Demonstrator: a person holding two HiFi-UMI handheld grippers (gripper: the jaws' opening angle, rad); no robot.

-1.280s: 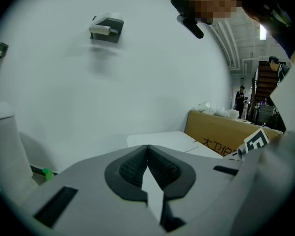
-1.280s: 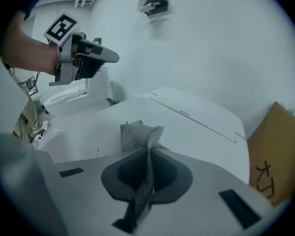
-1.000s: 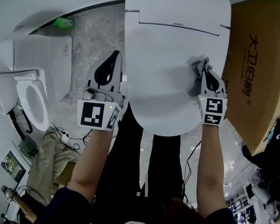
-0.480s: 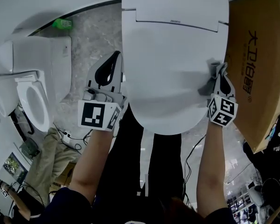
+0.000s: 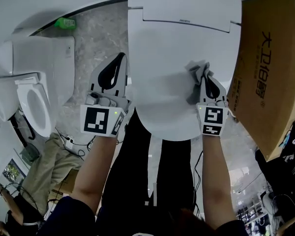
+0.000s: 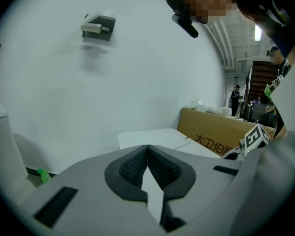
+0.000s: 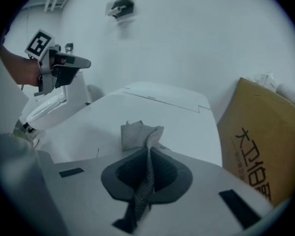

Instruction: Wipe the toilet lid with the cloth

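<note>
Grey cloth [image 7: 137,134] looked soft and limp; the right gripper [image 7: 148,154] was clamped on its bunched edge, the rest lying on the toilet lid [image 5: 172,38]. The left gripper [image 6: 147,151] hung beside, jaws together, empty.

The head view looks steeply down on the lid [image 5: 182,58] from above its front end, well back from it. The left gripper view sits low, just left of the lid's front, facing the wall [image 6: 113,82] behind the lid. The right gripper view rides close over the lid's front, facing its hinge end. All three share the lid and the box [image 5: 270,73] to the lid's right.
</note>
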